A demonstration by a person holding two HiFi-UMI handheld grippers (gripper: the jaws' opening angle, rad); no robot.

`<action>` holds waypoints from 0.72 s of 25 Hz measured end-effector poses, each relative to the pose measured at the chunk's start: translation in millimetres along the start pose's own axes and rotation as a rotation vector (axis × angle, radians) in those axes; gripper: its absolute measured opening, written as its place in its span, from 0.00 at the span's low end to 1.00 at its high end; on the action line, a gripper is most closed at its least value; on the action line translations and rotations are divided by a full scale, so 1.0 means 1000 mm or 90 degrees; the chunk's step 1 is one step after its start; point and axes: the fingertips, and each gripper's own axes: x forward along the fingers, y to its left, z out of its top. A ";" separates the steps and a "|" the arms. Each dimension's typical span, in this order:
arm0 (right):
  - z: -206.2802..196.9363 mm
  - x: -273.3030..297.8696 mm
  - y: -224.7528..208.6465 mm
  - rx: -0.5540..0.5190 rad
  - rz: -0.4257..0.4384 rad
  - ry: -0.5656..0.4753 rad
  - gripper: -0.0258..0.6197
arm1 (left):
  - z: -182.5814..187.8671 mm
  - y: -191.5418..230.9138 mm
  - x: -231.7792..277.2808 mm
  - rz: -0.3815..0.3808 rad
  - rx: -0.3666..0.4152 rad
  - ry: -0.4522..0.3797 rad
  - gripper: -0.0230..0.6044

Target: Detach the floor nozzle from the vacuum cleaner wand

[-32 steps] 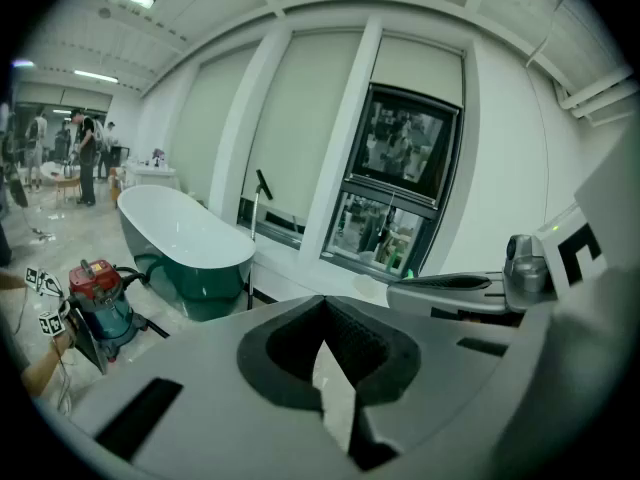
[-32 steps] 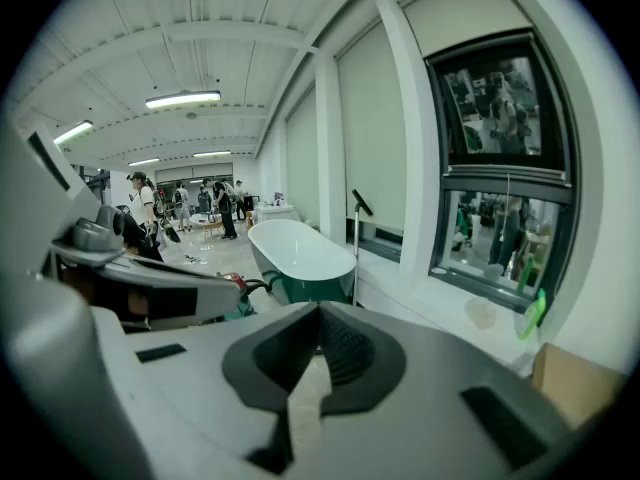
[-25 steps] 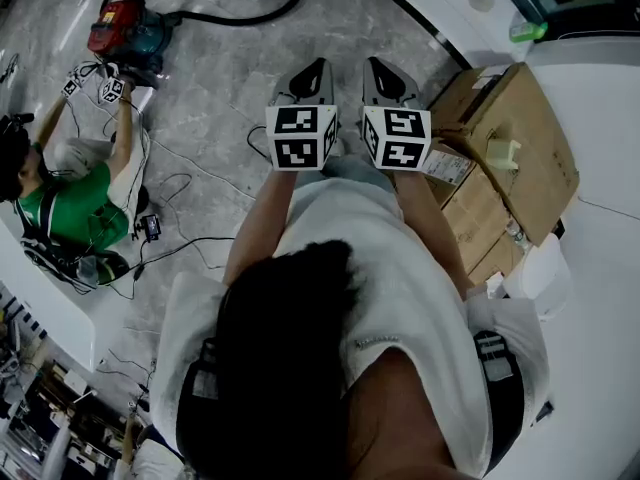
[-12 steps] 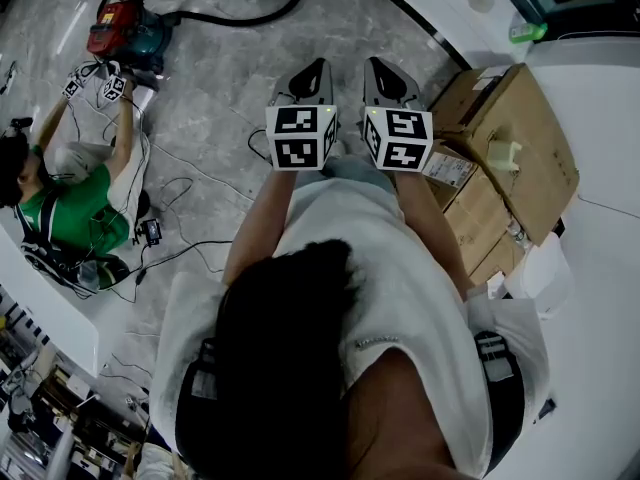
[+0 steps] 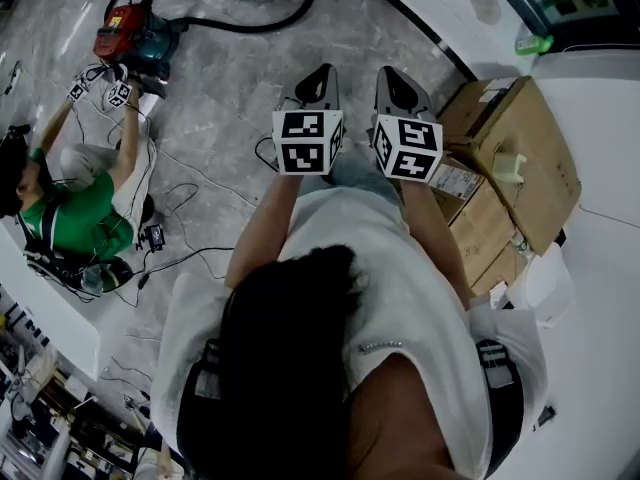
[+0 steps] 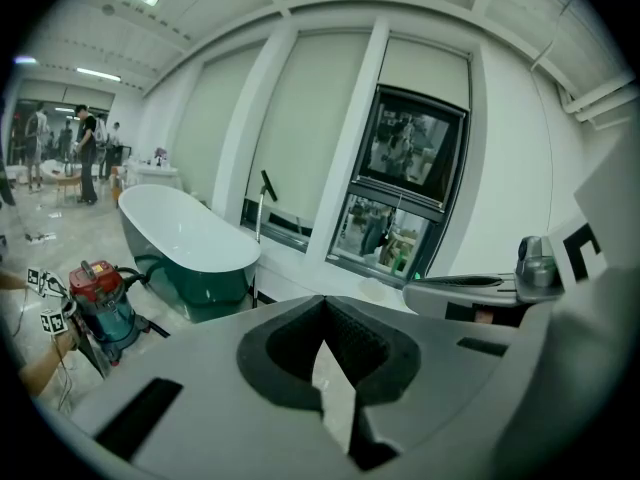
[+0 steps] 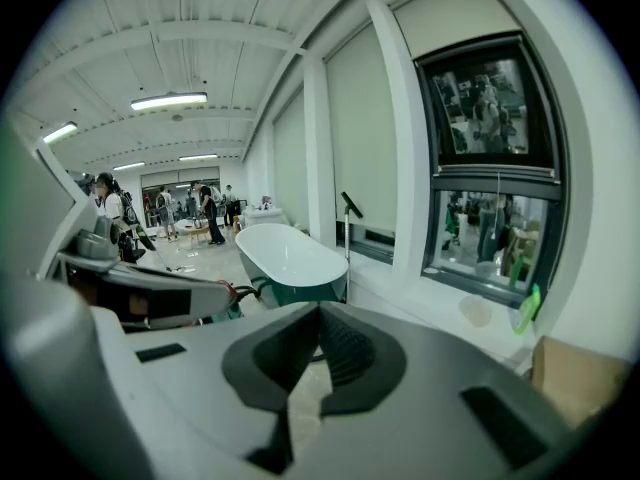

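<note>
1. Overhead, the left gripper (image 5: 321, 71) and the right gripper (image 5: 386, 72) are seen held side by side in front of the person, above a grey marbled floor (image 5: 220, 98).
2. The left gripper's jaws are closed tip to tip in its own view. Nothing is gripped; only a sliver of floor is seen through the notch behind the tips.
3. The right gripper's jaws are likewise closed tip to tip, and nothing is held between them.
4. The vacuum cleaner (image 5: 132, 30), red and teal, is located on the floor at the upper left of the head view, well apart from both grippers. A black hose (image 5: 255, 16) is seen curving away from it. The wand and the floor nozzle cannot be made out in any view.
5. A seated person in a green top (image 5: 85, 213) is positioned just beside the vacuum cleaner. Loose cables (image 5: 190, 183) are spread over the floor near that person.
6. Cardboard boxes (image 5: 510, 153) are stacked just to the right of the right gripper, against a white raised platform (image 5: 600, 198).
7. A freestanding bathtub (image 6: 185, 243), white inside and dark green outside, is shown ahead of the grippers, near a wall of tall blinds (image 6: 300, 118).
8. A green bottle (image 7: 527, 308) is seen on the white ledge below the window, and strip lights (image 7: 168, 100) are mounted on the white ceiling.
</note>
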 end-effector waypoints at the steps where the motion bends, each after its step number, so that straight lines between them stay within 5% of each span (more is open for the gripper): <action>1: 0.000 0.001 0.000 -0.001 -0.004 0.000 0.06 | 0.002 0.002 0.000 0.001 0.000 -0.002 0.04; 18: 0.018 0.029 -0.019 0.027 0.034 -0.024 0.07 | 0.034 0.011 0.017 0.022 0.004 -0.046 0.04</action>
